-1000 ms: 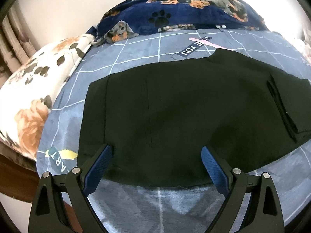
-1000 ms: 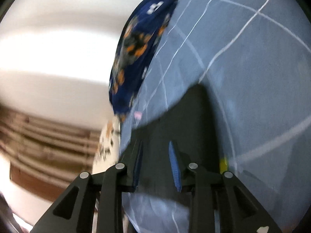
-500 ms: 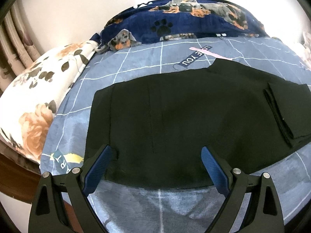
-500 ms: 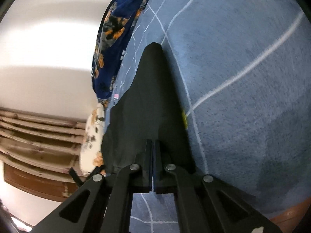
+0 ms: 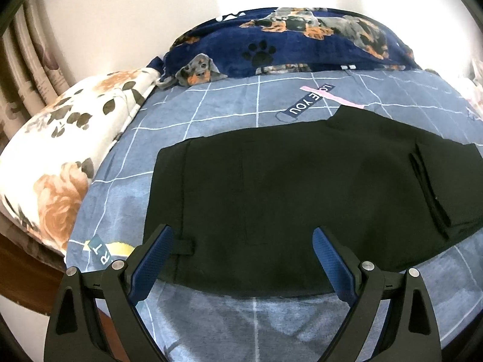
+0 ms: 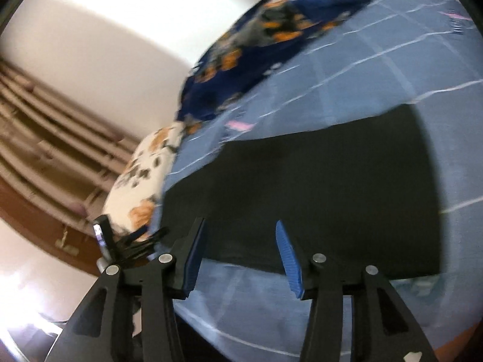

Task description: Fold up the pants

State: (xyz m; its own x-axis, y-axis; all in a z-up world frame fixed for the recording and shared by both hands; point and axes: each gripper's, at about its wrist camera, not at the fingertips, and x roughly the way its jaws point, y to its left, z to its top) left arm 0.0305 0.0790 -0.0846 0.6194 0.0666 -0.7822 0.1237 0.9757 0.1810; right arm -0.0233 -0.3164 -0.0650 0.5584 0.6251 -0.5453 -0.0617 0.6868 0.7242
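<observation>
Black pants (image 5: 302,193) beside "LOVE YOU" label (image 5: 311,99) (both hand-held grippers empty, right opening).

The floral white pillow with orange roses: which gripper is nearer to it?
Left. The left gripper hovers over the black pants' waistband end beside the pillow; the right gripper, jaws opening and empty, is farther along.

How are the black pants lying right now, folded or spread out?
Folded. The black pants lie flat on the bedsheet as a compact block, with their right end doubled back over the top in the left wrist view.
</observation>
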